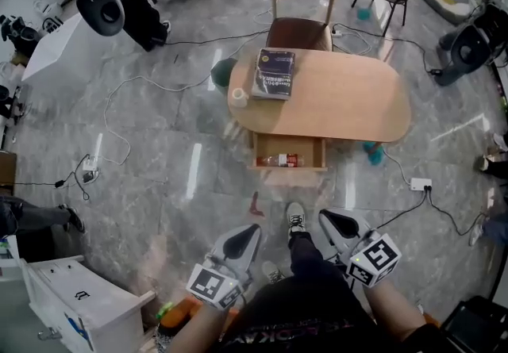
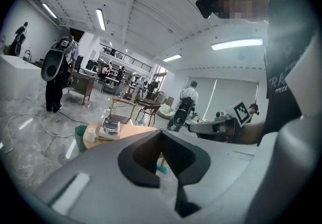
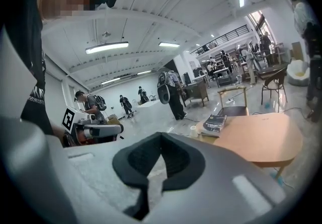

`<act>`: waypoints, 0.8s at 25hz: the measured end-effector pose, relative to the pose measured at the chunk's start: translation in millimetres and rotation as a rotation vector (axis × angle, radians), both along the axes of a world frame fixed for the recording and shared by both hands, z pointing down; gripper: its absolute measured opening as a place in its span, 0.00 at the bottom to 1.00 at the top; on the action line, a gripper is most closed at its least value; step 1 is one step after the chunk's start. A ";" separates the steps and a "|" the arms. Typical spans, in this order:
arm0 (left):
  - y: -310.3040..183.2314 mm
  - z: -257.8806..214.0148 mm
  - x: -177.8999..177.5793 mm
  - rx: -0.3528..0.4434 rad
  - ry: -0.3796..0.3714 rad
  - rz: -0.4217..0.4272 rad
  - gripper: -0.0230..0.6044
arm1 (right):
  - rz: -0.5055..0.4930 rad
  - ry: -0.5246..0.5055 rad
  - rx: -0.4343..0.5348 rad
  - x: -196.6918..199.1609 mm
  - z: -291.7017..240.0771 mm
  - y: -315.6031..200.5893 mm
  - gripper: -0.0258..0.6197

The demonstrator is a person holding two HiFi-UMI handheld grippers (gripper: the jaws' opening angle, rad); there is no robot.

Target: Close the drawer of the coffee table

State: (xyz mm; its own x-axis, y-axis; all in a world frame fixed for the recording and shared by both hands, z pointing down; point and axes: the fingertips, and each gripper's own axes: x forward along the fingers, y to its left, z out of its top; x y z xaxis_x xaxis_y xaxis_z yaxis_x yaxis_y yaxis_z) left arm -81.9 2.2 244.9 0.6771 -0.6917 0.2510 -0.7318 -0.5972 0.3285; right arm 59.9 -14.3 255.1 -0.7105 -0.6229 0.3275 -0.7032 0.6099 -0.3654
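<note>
In the head view, the drawer (image 1: 290, 151) hangs open under the tabletop (image 1: 349, 109), on the side that faces me. A bottle (image 1: 279, 159) lies inside it. The left hand-held gripper (image 1: 248, 234) and the right hand-held gripper (image 1: 333, 220) are low by my legs, well apart from the drawer. If I push on one corner, I think the drawer could go in crooked and stick, or the whole table could slide. A hard shove could roll the bottle and tip the cup (image 1: 238, 96) near the edge.

In the left gripper view, the jaws are pressed together and hold nothing. I see the book (image 2: 110, 127) but no drawer, so aiming from here is hard.

In the right gripper view, the jaws are also closed and empty. The tabletop sits off to the right, so I could miss.
</note>
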 end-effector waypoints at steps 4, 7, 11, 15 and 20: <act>-46.3 5.3 13.6 0.010 -0.036 0.020 0.04 | 0.000 0.021 -0.002 14.6 13.9 -39.6 0.04; -74.0 16.2 19.7 0.024 -0.067 0.034 0.04 | 0.001 0.018 0.016 26.2 24.2 -66.5 0.04; -101.9 39.6 16.4 0.017 -0.119 0.020 0.04 | 0.022 0.010 0.019 40.6 46.5 -98.9 0.04; -126.7 65.0 10.0 0.017 -0.146 -0.006 0.04 | 0.051 0.026 0.018 51.7 74.0 -123.0 0.04; -143.5 102.0 -0.9 0.005 -0.148 -0.004 0.04 | 0.106 0.048 0.018 51.3 102.3 -133.9 0.04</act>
